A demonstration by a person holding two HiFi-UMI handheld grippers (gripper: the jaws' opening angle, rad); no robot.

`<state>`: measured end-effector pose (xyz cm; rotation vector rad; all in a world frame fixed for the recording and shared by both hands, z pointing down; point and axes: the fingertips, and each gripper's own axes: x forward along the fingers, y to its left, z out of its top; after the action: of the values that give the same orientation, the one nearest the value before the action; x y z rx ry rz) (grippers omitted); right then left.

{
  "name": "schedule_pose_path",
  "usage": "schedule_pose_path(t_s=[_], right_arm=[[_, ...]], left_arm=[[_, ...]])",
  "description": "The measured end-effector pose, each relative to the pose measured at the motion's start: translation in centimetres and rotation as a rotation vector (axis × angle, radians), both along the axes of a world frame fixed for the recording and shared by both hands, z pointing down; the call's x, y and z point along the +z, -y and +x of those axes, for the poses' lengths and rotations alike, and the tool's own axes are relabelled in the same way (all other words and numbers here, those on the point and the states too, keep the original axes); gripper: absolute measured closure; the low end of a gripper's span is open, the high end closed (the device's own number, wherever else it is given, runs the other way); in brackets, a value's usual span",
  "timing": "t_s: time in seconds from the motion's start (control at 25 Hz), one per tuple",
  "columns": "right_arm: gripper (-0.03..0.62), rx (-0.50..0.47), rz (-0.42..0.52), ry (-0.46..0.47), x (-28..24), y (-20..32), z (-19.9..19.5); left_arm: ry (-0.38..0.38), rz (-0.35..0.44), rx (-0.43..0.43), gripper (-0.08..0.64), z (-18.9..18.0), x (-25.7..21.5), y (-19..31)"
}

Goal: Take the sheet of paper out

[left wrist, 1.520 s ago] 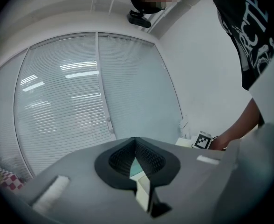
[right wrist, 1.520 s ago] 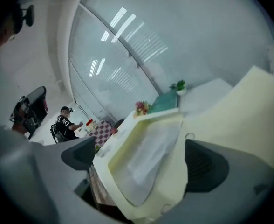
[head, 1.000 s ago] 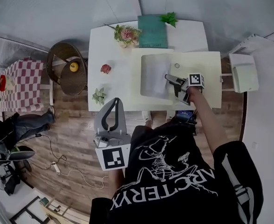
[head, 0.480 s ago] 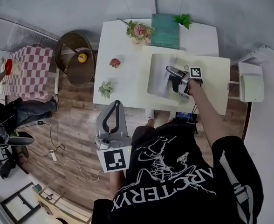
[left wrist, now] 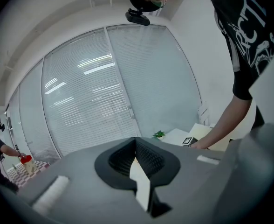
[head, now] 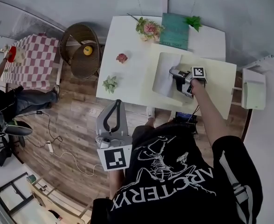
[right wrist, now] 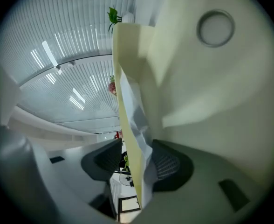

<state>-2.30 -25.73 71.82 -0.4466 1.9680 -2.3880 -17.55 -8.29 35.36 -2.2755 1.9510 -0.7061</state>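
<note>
At left, off the table and above brown plank floor (head: 76, 125): grey two-jaw left gripper (head: 117, 104), jaws pressed together on nothing, holding hand hidden under its marker cube. Centre, on rectangular white table (head: 123, 78): white sheet of paper (head: 164, 80), lying on pale yellow flat folder (head: 216, 85), right edge covered by black-and-grey right gripper (head: 173, 73). Jaws closing astride crumpled sheet and folder flap edge, one pad against paper, other short of the flap. Depth of sheet inside folder impossible to tell.
</note>
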Motion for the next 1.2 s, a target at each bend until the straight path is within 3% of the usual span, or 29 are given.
schedule_pose_path(t_s=[0.12,0.16,0.2,0.4,0.6,0.84,1.04,1.2], right_arm=[[0.449,0.006,0.000,-0.055,0.9,-0.3,0.4],[0.536,0.010,0.011,-0.073,1.1,-0.2,0.6],[0.546,0.014,0.024,-0.082,1.0,-0.2,0.7],[0.566,0.043,0.075,-0.090,-0.9,-0.9,2.1],[0.571,0.088,0.206,-0.158,-4.4,-2.6,6.2],[0.575,0.098,0.459,-0.282,-11.2,-4.9,11.4],[0.575,0.156,0.666,-0.287,-20.0,-7.2,12.9],[0.575,0.143,0.759,-0.280,-24.4,-8.1,12.1]], left_arm=[[0.014,-0.001,0.011,0.548,0.1,0.1,-0.1],[0.017,0.000,0.015,0.548,0.1,0.1,-0.1],[0.017,0.002,0.018,0.548,0.1,0.1,-0.1],[-0.012,0.018,0.045,0.548,0.2,0.2,0.6],[-0.052,0.036,0.132,0.548,2.2,0.1,2.5],[-0.078,0.055,0.265,0.548,5.5,-0.3,4.8],[-0.105,0.063,0.347,0.548,7.5,-0.6,5.8],[-0.118,0.075,0.395,0.548,8.6,-0.8,6.9]])
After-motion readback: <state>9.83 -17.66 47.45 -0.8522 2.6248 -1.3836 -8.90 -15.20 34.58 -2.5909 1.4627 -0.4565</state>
